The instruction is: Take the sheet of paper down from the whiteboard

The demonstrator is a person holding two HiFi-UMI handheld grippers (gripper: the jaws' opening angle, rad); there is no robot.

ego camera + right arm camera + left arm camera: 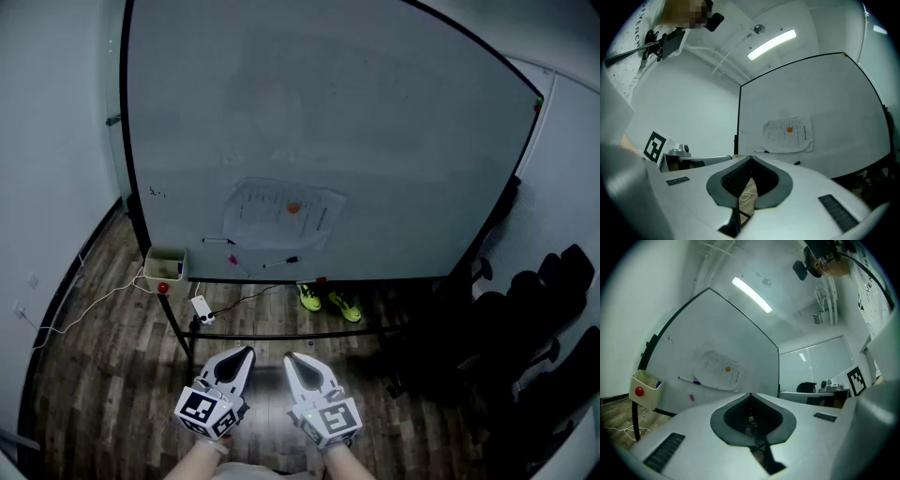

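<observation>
Head view: my left gripper (247,353) and right gripper (290,358) are held low, side by side, well apart from the whiteboard (394,131). The sheet of paper (281,214) hangs on the board's lower middle, pinned by a round orange magnet (293,209) near its top edge. The sheet's bottom edge sits just above the board's ledge, where two markers (281,262) lie.

Only this view shows the wood-plank floor (112,366), a white cable (89,309) trailing across it, a pair of yellow-green shoes (328,302) under the board, and black chairs (548,309) to the right. A beige box (165,264) holding a red object hangs at the ledge's left end.

Left gripper view: my jaws are closed tip to tip with nothing between them. The sheet lies ahead, left of the tips. This view alone shows a glass partition (811,366) to the right of the board.

Right gripper view: these jaws also meet, empty. The sheet lies ahead, right of the tips, and its lower right corner curls slightly. Through the gap behind the tips, floor and a loop of cable show.

Both gripper views add a ceiling strip light (771,44) and pale walls, which the head view does not reach.
</observation>
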